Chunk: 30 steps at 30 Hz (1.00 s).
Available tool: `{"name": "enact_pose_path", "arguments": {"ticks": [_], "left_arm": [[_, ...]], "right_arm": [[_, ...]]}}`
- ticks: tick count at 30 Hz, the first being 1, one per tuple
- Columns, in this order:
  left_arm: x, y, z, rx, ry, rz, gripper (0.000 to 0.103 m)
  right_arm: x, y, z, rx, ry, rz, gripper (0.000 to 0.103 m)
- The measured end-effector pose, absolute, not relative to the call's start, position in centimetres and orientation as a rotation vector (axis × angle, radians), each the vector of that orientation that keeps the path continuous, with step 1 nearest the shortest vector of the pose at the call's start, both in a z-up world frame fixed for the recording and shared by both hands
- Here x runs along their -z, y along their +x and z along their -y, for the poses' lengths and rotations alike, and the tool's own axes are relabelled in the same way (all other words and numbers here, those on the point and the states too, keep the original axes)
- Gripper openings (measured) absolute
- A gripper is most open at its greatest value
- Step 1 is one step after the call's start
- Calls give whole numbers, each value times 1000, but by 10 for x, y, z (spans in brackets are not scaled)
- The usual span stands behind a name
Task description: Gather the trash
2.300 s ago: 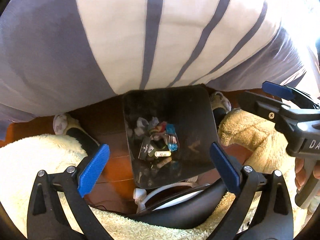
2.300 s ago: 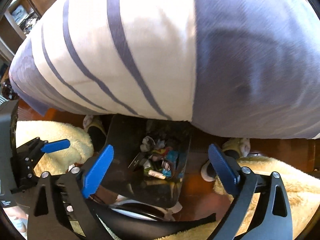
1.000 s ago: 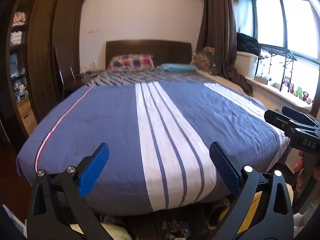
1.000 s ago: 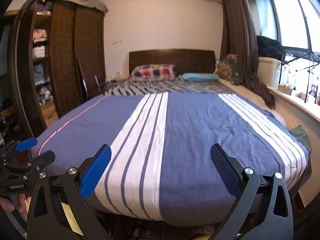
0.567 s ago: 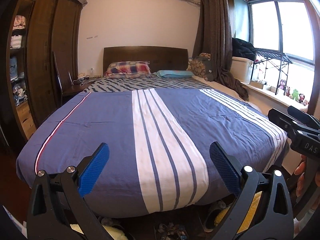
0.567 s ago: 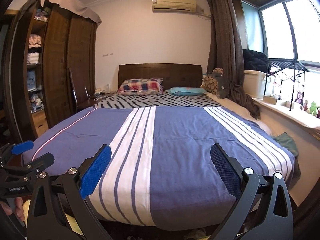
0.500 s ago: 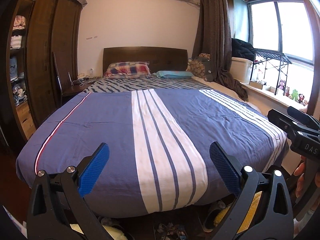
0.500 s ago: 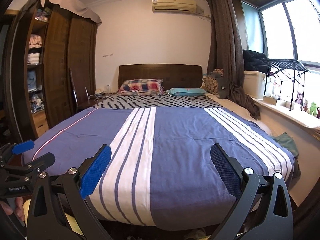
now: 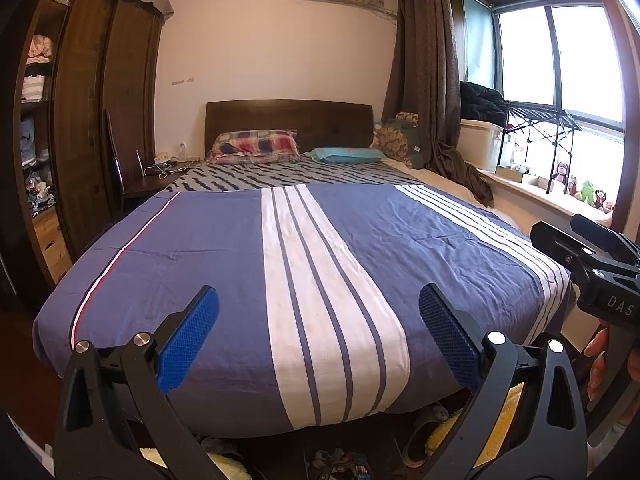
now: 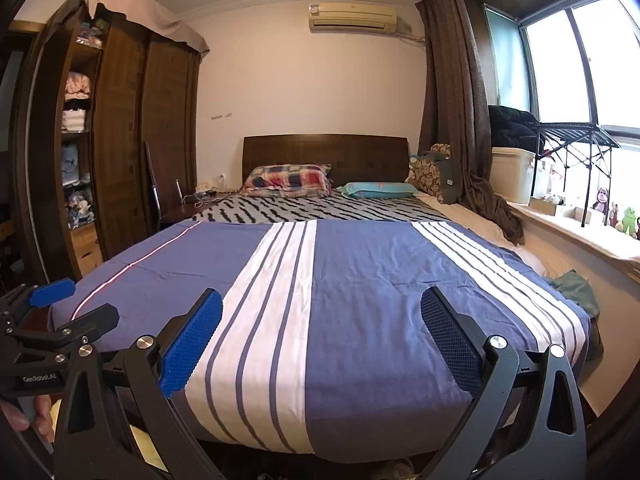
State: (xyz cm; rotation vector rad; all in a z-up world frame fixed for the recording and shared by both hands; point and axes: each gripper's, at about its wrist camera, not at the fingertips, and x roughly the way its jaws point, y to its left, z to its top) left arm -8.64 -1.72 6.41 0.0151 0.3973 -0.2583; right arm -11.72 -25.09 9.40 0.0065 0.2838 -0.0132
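left claw: spread, empty, raised level over foot of bed | right claw: spread, empty, just beside the left one, facing the headboard | trash: small pile on the floor at the bed's foot, below left claw, partly cut off by frame edge

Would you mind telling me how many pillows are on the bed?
2: a plaid pillow at the headboard's left and a teal pillow to its right. Others may be hidden.
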Motion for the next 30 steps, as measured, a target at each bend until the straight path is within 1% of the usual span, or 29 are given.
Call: {"name": "enact_pose_path", "arguments": {"ticks": [30], "left_arm": [[-69,-90,16,251,5,-382,95]], "right_arm": [[-92,-117,242,-13,-5,-291,100]]}}
